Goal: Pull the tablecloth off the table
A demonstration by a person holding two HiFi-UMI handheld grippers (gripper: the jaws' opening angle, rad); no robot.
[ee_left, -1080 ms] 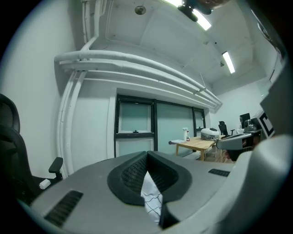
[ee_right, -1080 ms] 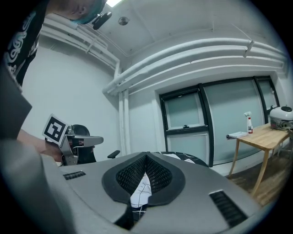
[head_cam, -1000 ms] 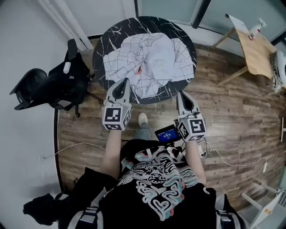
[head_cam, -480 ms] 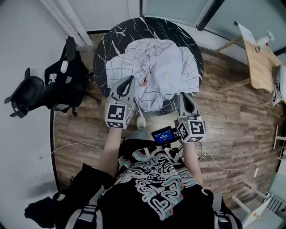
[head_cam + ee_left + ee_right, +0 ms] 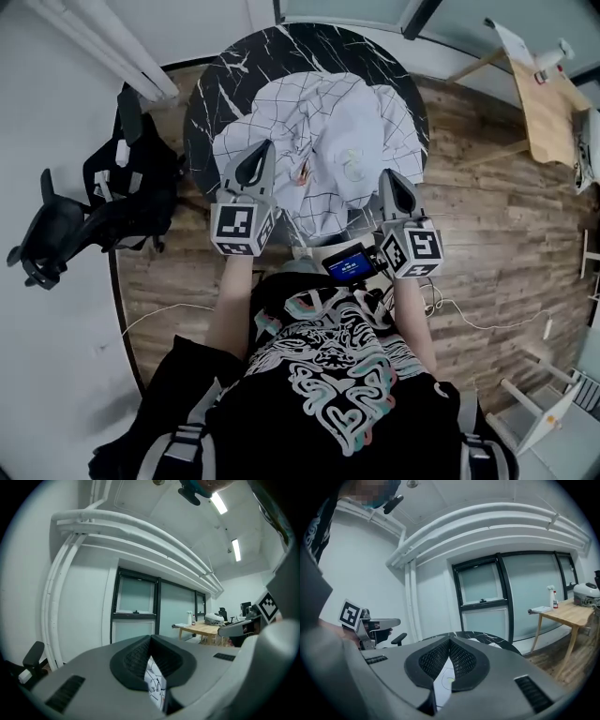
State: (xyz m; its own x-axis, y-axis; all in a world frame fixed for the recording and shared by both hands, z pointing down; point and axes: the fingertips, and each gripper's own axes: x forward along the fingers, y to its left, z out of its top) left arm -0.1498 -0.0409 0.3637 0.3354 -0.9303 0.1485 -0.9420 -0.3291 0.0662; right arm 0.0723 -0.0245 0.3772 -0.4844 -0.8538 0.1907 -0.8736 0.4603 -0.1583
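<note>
- Lying crumpled atop round black marble table (image 5: 281, 56): white checked tablecloth (image 5: 347, 131).
- Poised over its near edge with jaws fully closed on nothing: left gripper (image 5: 260, 150).
- Likewise closed and empty alongside: right gripper (image 5: 390, 177).

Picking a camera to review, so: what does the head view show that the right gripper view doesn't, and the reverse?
Only the head view: the whole crumpled cloth on the round table, a small screen and a white cable. Only the right gripper view: the ceiling, the window up to its top, and the right claw from behind, jaws shut. Both: the table, some cloth, the desk and the left claw.
</note>
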